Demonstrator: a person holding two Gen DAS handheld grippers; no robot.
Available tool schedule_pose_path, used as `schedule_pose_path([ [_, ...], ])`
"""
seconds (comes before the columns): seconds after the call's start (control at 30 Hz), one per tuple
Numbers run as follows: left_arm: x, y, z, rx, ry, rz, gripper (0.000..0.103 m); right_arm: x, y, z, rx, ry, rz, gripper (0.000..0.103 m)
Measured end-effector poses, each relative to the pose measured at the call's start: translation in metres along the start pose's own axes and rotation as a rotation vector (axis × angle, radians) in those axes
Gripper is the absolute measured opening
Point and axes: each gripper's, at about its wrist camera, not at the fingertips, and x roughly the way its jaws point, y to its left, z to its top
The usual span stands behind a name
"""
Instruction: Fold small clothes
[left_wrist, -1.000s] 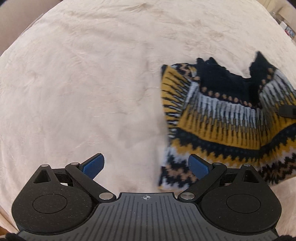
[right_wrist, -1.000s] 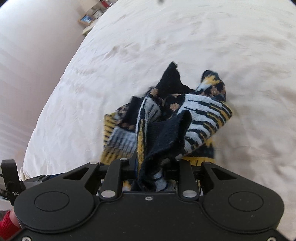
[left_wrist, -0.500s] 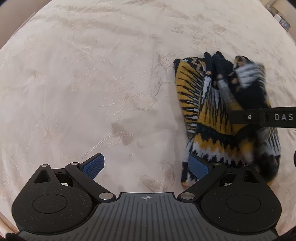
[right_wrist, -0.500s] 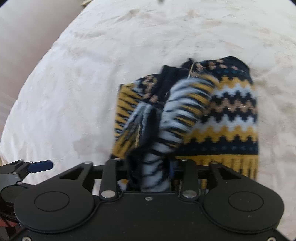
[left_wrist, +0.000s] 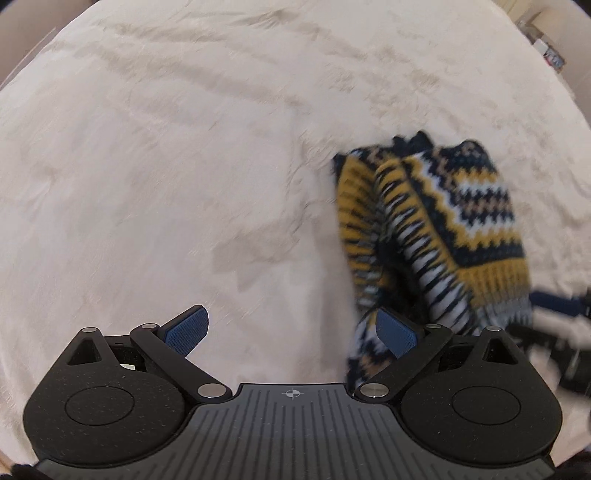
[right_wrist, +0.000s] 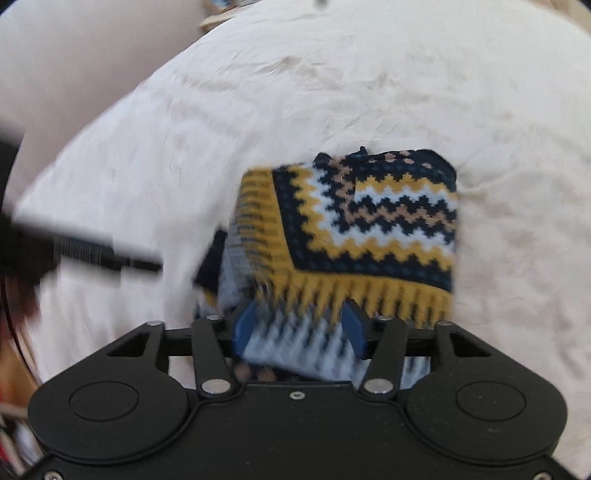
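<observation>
Release cleanly: with right tongs (right_wrist: 299, 326) opening around the pale knit edge of one patterned sweater (right_wrist: 369, 221) folded on the cream bed cover (right_wrist: 258, 92), draw straight back without snagging, left tongs (left_wrist: 291, 328) spread wide, empty, just beside it.

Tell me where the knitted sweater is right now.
In the right wrist view, the sweater lies folded on the cream blanket, its hem between the right gripper's opening jaws.
</observation>
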Motion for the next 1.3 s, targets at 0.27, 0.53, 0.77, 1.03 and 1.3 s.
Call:
schedule_pose_path([
  [0.27,0.004,-0.026,0.019,-0.010,0.010,-0.118,0.099,-0.009,0.050,-0.042,-0.352,-0.023,-0.073,0.065],
  [0.53,0.027,-0.052,0.032,-0.040,0.085,-0.238,0.098,0.027,0.092,-0.063,-0.619,-0.029,-0.169,0.068],
  [0.77,0.058,-0.062,0.046,-0.092,0.155,-0.295,0.082,0.036,0.083,-0.058,-0.566,-0.023,-0.162,0.034],
  [1.03,0.067,-0.064,0.053,-0.063,0.100,-0.297,0.024,0.023,0.072,-0.046,-0.401,-0.053,-0.100,0.018],
  [1.3,0.027,-0.044,0.062,-0.051,-0.056,-0.292,0.022,0.008,0.081,-0.032,-0.359,-0.109,-0.016,0.017],
])
